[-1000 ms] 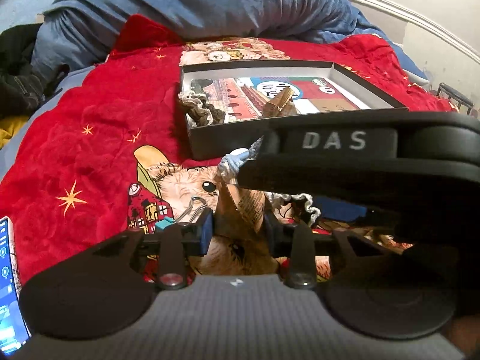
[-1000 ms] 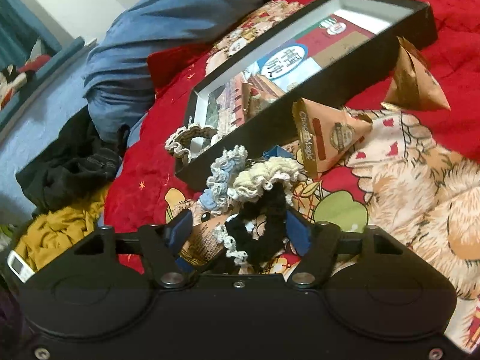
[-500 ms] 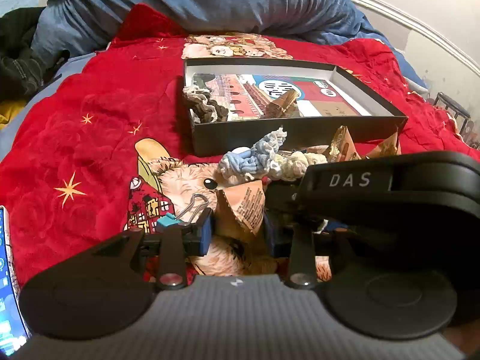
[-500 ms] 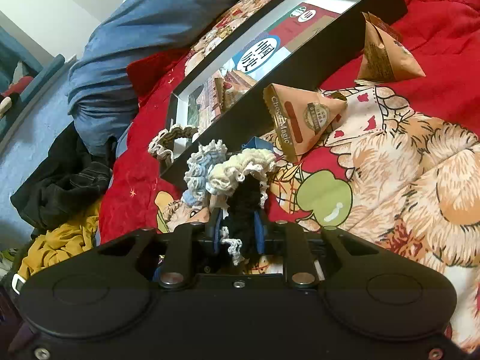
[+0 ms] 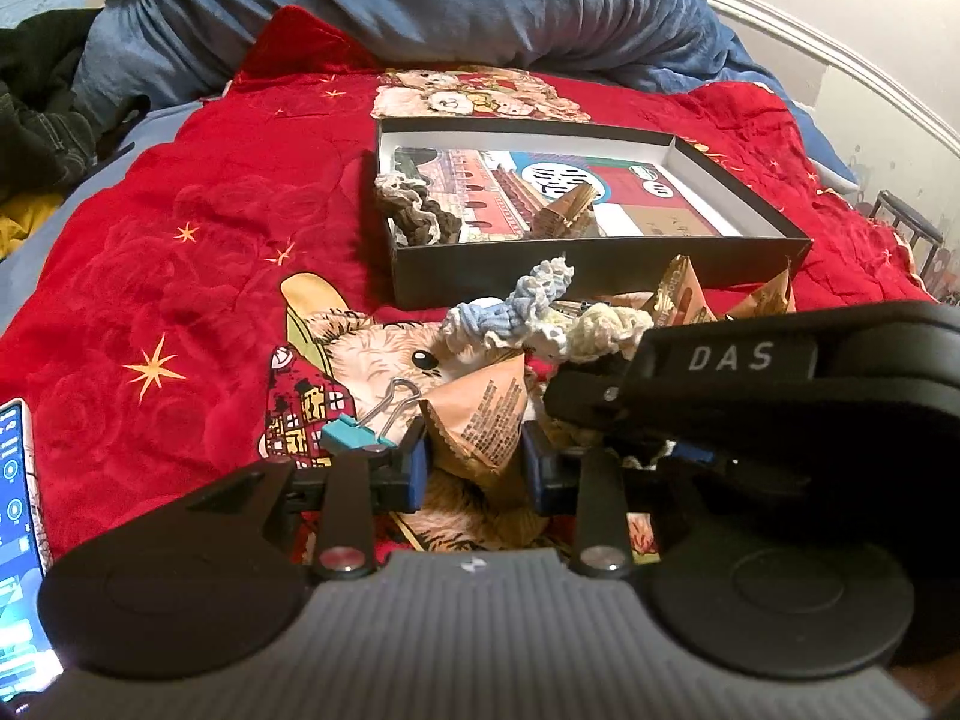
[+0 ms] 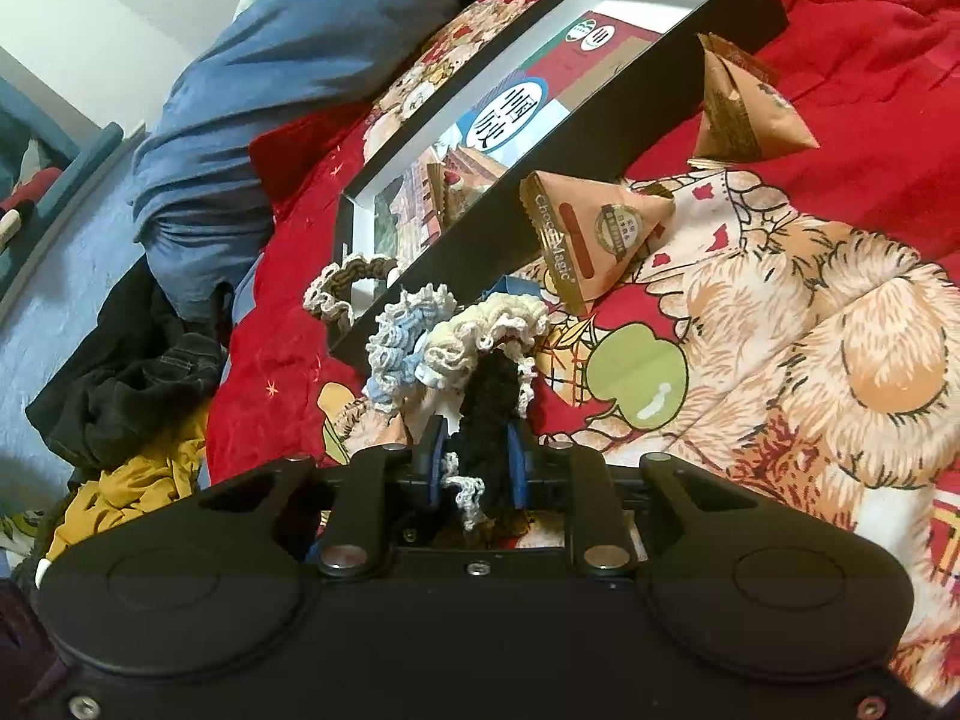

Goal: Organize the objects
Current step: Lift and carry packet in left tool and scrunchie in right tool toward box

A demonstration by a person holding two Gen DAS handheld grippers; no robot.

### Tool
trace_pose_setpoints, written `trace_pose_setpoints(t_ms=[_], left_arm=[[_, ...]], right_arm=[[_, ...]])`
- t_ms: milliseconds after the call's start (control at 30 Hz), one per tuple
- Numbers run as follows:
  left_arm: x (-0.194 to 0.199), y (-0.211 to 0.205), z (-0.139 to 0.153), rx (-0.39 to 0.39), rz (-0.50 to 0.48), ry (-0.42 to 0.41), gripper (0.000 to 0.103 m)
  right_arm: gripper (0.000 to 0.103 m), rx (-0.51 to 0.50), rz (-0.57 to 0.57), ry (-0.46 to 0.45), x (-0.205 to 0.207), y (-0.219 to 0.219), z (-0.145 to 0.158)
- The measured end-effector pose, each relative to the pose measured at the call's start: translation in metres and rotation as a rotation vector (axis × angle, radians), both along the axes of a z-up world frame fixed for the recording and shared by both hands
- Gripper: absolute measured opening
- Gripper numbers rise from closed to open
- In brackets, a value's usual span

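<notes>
Left wrist view: your left tool (image 5: 474, 465) has its blue pads pressed on a tan triangular snack packet (image 5: 480, 420) printed with small text; its jaws have just been closing further on that packet. A teal binder clip with wire handles (image 5: 366, 423) lies on the red bear-print bedspread (image 5: 180, 276) just beside the tool's left finger. Ahead sits a shallow black cardboard box (image 5: 576, 267) with a white inner wall and a colourful printed sheet on its floor; inside it lie a brown-and-cream ruffled scrunchie (image 5: 414, 213) in the near left corner and another tan packet (image 5: 567, 216) near the middle. A blue-and-white ruffled scrunchie (image 5: 510, 315) and a cream ruffled scrunchie (image 5: 606, 327) rest between the box and your tools. Your right tool's black body (image 5: 780, 396), marked DAS, crosses the right side; its tips are hidden here. A phone screen (image 5: 15, 516) shows at the left edge.

Right wrist view: your right tool (image 6: 477, 462) is clamped on a black ruffled scrunchie with pale trim (image 6: 489, 414); its jaws have just been closing onto it. That scrunchie stands up from the bedspread, touching the cream one (image 6: 480, 330) and the blue-and-white one (image 6: 399, 345), just beside the box's (image 6: 600, 138) near corner. Two tan triangular packets (image 6: 594, 234) (image 6: 744, 114) lie outside the box along its wall.
</notes>
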State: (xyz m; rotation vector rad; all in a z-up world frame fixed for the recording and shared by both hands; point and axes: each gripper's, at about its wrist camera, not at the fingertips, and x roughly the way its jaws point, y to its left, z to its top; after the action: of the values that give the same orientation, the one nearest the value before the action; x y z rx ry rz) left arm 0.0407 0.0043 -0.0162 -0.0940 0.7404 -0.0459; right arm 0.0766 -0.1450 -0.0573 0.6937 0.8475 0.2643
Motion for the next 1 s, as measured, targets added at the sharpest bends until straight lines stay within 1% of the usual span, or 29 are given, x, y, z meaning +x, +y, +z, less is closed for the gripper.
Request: trace_pose_setpoints(t_ms=[433, 633, 733, 900, 1000], left_arm=[[-0.007, 0.001, 0.008, -0.023, 0.015, -0.020, 0.034], [-0.011, 0.001, 0.016, -0.036, 0.030, -0.047, 0.034], [-0.014, -0.002, 0.018, -0.032, 0.023, -0.053, 0.034], [-0.016, -0.006, 0.018, -0.015, 0.027, -0.055, 0.034], [-0.021, -0.008, 0.024, 0.005, 0.033, -0.099, 0.034]], right_arm=[[0.021, 0.021, -0.004, -0.009, -0.009, -0.007, 0.016], [0.021, 0.019, -0.004, -0.015, -0.015, -0.006, 0.025], [0.021, 0.017, -0.004, -0.005, -0.016, -0.007, 0.030], [0.021, -0.013, -0.017, -0.003, -0.020, -0.008, 0.036], [0.021, -0.020, -0.026, -0.014, -0.023, -0.011, 0.043]])
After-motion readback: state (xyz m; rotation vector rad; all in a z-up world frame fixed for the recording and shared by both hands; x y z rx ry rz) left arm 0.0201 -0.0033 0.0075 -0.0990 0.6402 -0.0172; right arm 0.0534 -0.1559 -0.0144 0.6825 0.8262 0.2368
